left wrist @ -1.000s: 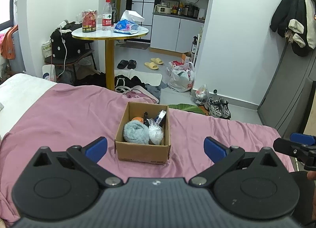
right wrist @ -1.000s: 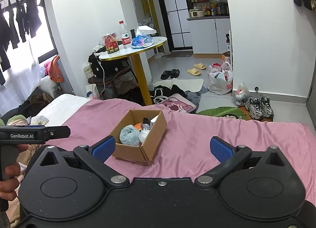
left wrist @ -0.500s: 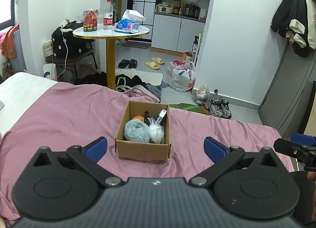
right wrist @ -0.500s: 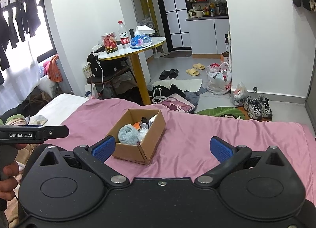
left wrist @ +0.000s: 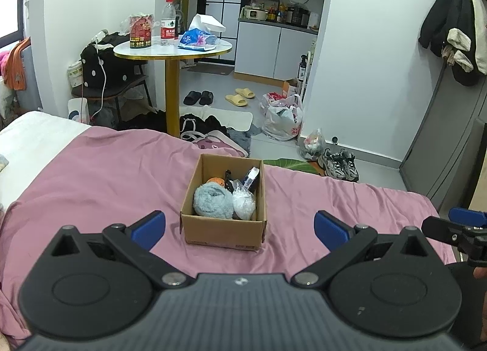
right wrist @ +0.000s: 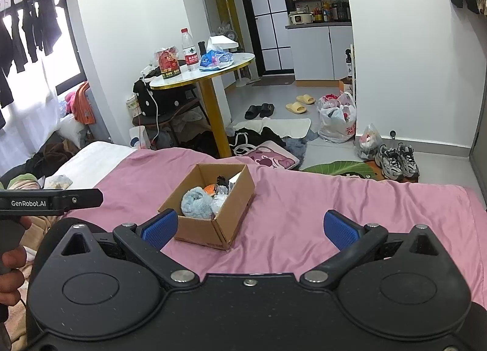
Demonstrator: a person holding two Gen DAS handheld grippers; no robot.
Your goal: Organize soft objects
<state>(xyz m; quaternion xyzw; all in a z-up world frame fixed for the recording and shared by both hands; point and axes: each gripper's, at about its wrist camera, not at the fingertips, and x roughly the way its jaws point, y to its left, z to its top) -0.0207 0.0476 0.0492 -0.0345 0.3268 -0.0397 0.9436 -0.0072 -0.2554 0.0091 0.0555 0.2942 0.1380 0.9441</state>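
- Plainly, the cardboard box (left wrist: 223, 201) sits on the pink bedspread (left wrist: 91, 174) with the soft things inside it: a pale blue fluffy bundle (left wrist: 213, 200), a white item in clear wrap (left wrist: 243, 206), an orange piece (left wrist: 215, 181) and some dark bits behind that are too small to name.
- Nothing soft lies loose on the spread near the box, so this would fit either a box waiting to be emptied and sorted or one already filled; the frames do not settle which.
- Both tools hang back from the box, above the bed. The left gripper (left wrist: 239, 226) has its blue pads spread wide with nothing between them; the right gripper (right wrist: 250, 227) is equally released and empty.
- Risk, as a judgement: the box is light and stands on yielding bedding, so a pad catching its rim or wall could tip or slide it.
- The fluffy bundle is packed against the wrapped item; a pinch there might take both, or slip off the slick wrap.
- A shallow pinch on the fluffy bundle could take only loose fibres and drop it.
- With two tools aimed at one small opening, they could knock each other.
- Readable writing: "GenRobot.AI" on the left tool's side as seen from the right wrist view. The water bottle (right wrist: 188, 52) and red tin (right wrist: 168, 63) on the round table (right wrist: 207, 72) carry labels too small to read, as does the print low on the box front.
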